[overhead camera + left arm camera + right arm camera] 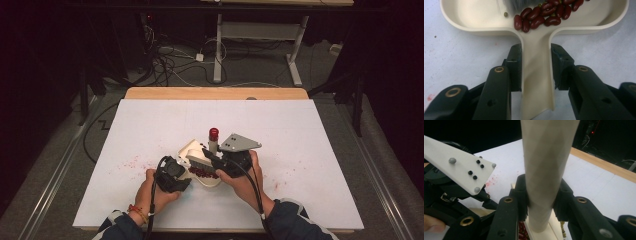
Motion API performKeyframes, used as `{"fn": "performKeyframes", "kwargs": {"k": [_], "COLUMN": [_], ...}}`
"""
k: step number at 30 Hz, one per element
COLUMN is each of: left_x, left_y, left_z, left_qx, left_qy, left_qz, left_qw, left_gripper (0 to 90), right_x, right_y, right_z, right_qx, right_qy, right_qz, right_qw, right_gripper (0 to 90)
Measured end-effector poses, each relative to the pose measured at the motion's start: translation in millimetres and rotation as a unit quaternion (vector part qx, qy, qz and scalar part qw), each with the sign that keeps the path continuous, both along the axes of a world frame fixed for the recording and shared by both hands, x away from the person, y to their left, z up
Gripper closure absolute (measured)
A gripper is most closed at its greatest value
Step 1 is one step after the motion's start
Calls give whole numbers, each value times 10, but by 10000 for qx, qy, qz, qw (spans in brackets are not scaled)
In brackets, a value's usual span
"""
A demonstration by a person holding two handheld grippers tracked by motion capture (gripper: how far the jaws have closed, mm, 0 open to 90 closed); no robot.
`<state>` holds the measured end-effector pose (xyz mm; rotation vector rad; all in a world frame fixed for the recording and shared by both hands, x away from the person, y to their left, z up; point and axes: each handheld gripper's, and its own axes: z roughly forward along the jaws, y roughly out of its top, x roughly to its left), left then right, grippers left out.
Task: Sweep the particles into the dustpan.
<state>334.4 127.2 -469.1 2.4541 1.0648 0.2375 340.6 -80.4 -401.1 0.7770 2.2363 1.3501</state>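
Step in hand judged: beans swept into dustpan [486, 17] with brush [546, 170].

Left gripper [536, 67] jaws clamped on dustpan handle, lower centre of left gripper view. Right gripper [540, 200] jaws clamped on brush handle, mid-frame of right gripper view.

Advice: dustpan lip to be kept flat on table [310, 150]; brush to be drawn in short strokes toward pan, bristles low, grip kept firm.

Dustpan: cream plastic, shallow, rounded rim; centre of high view. Dark red kidney beans [541, 15] heaped at top centre, by bristles. Brush: cream handle, red cap [214, 133].
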Motion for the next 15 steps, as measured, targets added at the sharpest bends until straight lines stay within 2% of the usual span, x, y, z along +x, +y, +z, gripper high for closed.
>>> {"fn": "performKeyframes", "kwargs": {"k": [4, 10, 15], "left_x": [1, 0, 5], "left_y": [2, 17, 29], "left_z": [-1, 1, 3], "left_qx": [9, 21, 51], "left_qy": [-18, -11, -23], "left_qz": [-34, -84, -138], "left_qw": [10000, 10000, 9999], "left_gripper": [636, 636, 637], "right_x": [47, 127, 181], "right_y": [-56, -213, -411], "right_z": [45, 169, 313], "right_qx": [15, 223, 446], "right_qy": [-70, -201, -323], "right_qz": [-22, -104, -294], "right_qw": [10000, 9995, 9980], "right_gripper": [702, 702, 702]}}
